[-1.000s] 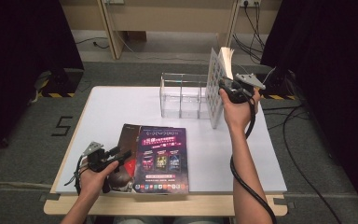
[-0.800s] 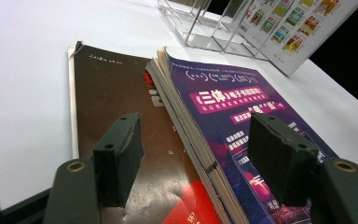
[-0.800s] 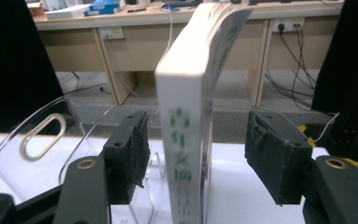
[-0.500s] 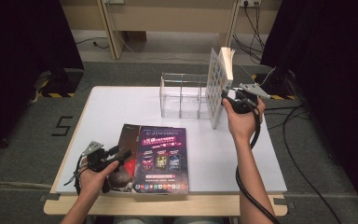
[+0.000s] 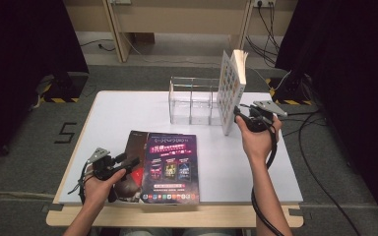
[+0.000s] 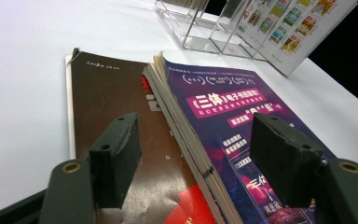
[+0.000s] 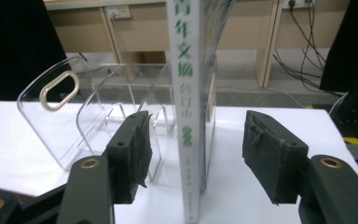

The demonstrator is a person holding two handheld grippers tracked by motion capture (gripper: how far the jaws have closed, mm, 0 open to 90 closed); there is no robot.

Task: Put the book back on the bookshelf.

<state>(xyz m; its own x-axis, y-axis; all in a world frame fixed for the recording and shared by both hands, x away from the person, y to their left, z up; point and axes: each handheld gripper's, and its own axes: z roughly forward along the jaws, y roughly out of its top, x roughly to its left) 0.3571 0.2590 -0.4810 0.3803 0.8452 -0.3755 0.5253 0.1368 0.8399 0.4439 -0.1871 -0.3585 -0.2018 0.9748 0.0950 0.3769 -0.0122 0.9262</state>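
Observation:
A white book [image 5: 231, 86] stands upright at the right end of a clear acrylic file holder [image 5: 192, 101]. My right gripper [image 5: 238, 116] is at its lower near edge. In the right gripper view the right gripper [image 7: 196, 149] is open, and the white book's spine [image 7: 185, 116] with green characters stands between the jaws without touching either. A purple magazine [image 5: 171, 167] lies on a brown book [image 5: 134, 143] near the table's front. My left gripper [image 5: 129, 163] hovers open over their left side. In the left gripper view the left gripper [image 6: 198, 161] straddles the purple magazine's [image 6: 242, 116] page edge above the brown book [image 6: 105, 102].
The white table [image 5: 128, 113] has bare surface at the left and at the right front. The file holder's [image 7: 70, 116] curved dividers stand left of the book. Cables and black curtains lie beyond the table's right side. Wooden furniture legs stand behind.
My right hand has dropped and drawn back a little from the upright book, which now stands lower at the holder's end. The left gripper has stayed put.

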